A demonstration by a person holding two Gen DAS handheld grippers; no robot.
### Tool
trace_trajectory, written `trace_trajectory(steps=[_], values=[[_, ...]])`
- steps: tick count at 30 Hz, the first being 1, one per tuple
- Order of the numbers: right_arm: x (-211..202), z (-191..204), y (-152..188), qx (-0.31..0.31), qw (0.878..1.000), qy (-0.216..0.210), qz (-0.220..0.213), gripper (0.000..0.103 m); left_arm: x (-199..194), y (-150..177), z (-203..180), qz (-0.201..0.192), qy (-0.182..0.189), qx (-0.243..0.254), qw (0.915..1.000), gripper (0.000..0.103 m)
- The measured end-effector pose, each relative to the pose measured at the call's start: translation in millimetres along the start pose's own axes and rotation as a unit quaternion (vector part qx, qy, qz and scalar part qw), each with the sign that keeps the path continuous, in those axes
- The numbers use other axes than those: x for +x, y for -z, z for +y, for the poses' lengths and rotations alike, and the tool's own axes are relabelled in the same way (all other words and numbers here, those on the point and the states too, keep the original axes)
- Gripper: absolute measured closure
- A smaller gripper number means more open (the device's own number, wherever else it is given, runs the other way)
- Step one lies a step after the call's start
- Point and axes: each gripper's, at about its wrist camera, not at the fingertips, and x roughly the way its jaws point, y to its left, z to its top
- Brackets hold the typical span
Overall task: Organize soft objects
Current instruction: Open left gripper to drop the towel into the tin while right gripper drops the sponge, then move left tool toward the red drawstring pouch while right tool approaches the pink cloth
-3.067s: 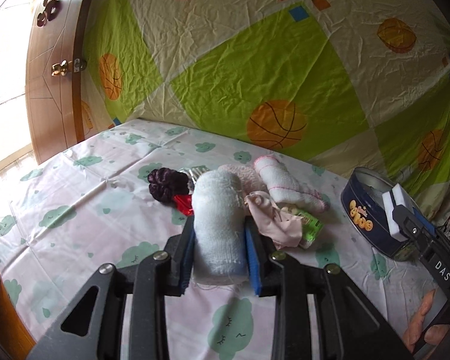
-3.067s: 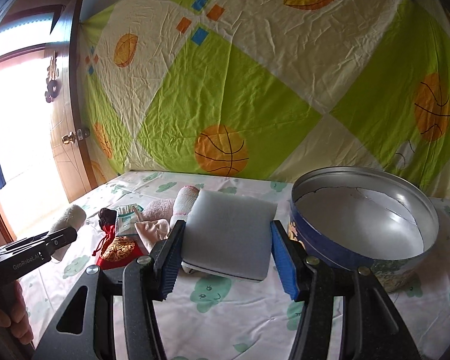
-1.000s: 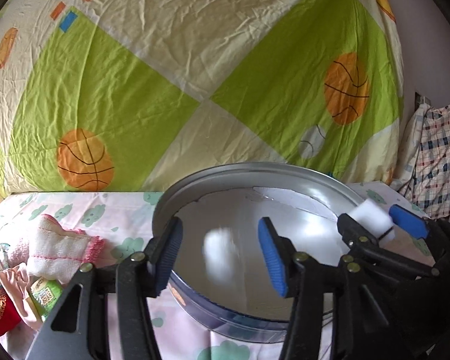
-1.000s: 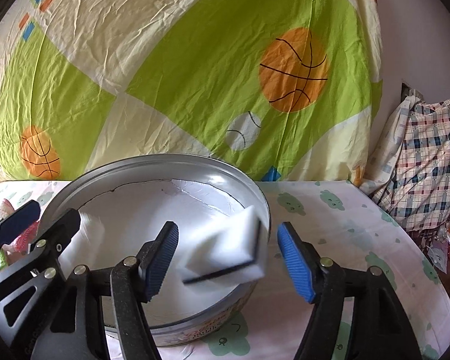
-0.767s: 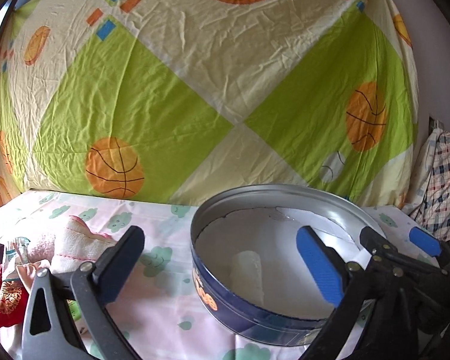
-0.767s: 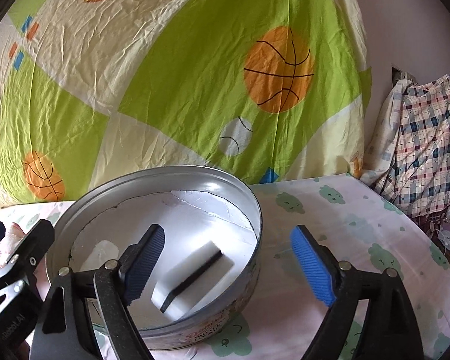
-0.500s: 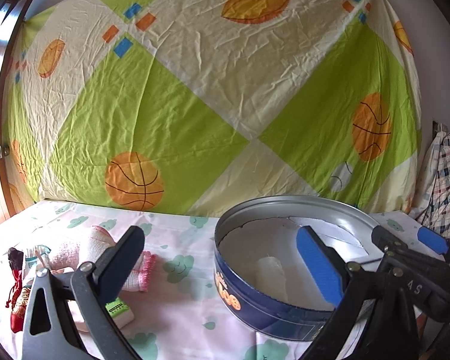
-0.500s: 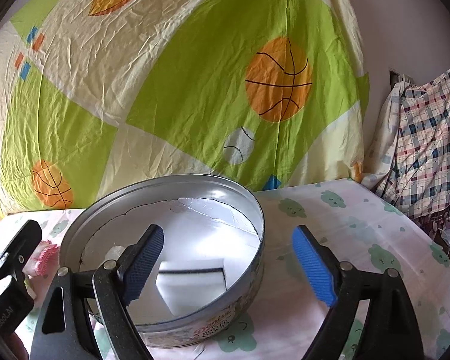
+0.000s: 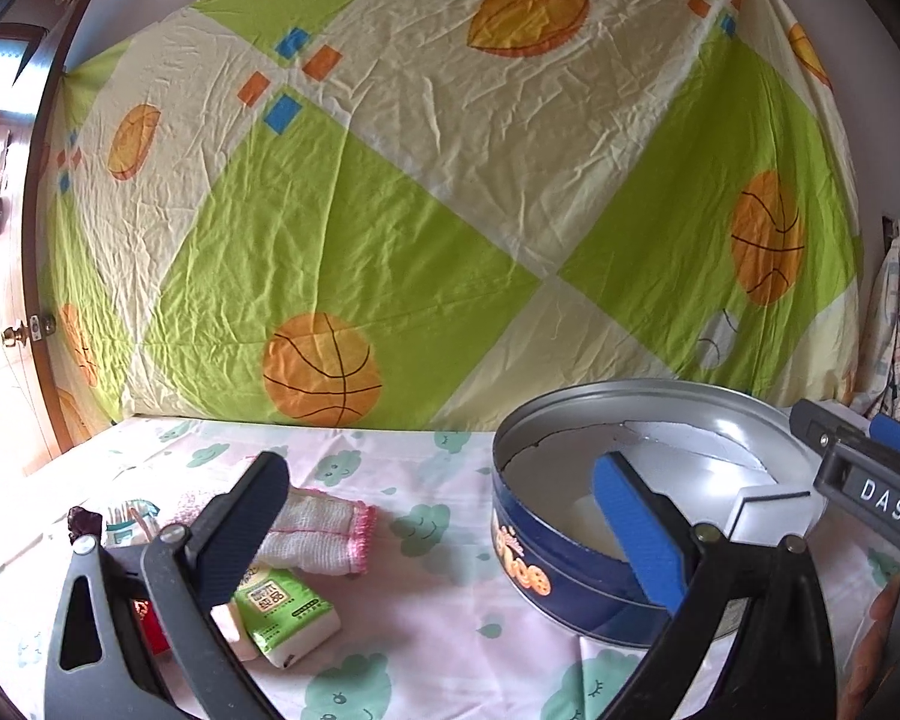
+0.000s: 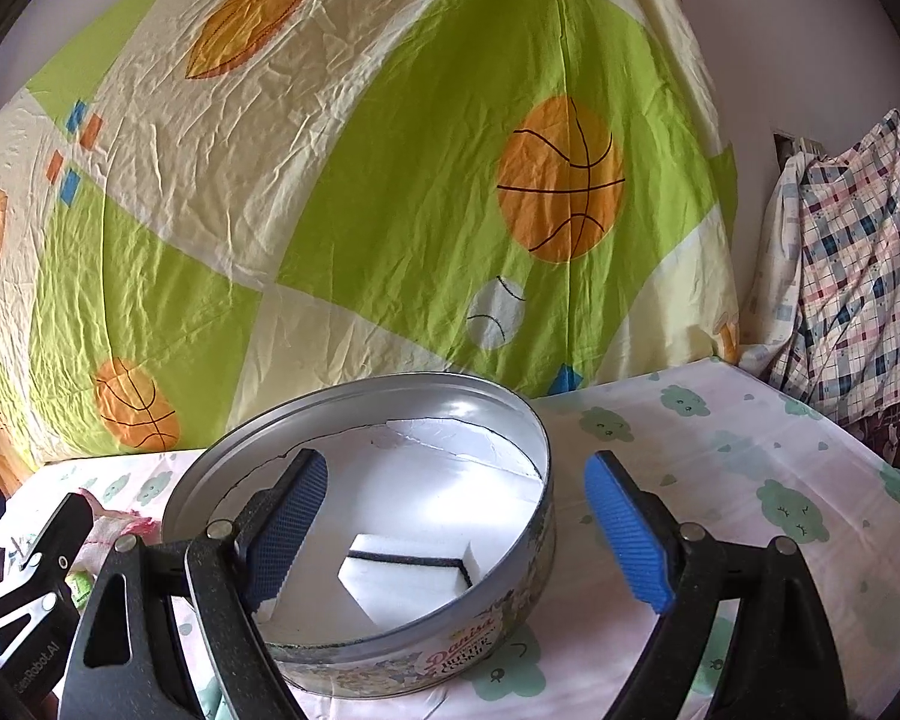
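Now both grippers are spread wide with nothing between their pads, having just been opening. Left gripper (image 9: pixel 444 531) hangs over the bed between the tin (image 9: pixel 570 564) and a pile of soft things: a sock (image 9: pixel 318 534), a tissue pack (image 9: pixel 285 612). Right gripper (image 10: pixel 456 531) straddles the tin's near wall; the sponge (image 10: pixel 408 579) lies inside, with a pale roll (image 9: pixel 588 525).

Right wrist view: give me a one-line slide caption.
Open right gripper poised over the round blue metal cookie tin, a white foam sponge block lying inside.
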Motion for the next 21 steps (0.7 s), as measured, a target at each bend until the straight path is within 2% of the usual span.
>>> trace_trajectory(steps=[8,21], values=[[-9,8,1,-0.008,1.0,-0.018,-0.014,0.014,0,6,14,0.019,-0.022,0.002,0.9996,0.0],[-17,33,13,-0.018,0.997,-0.07,0.006,0.014,-9,15,46,0.047,-0.038,-0.019,0.998,0.0]])
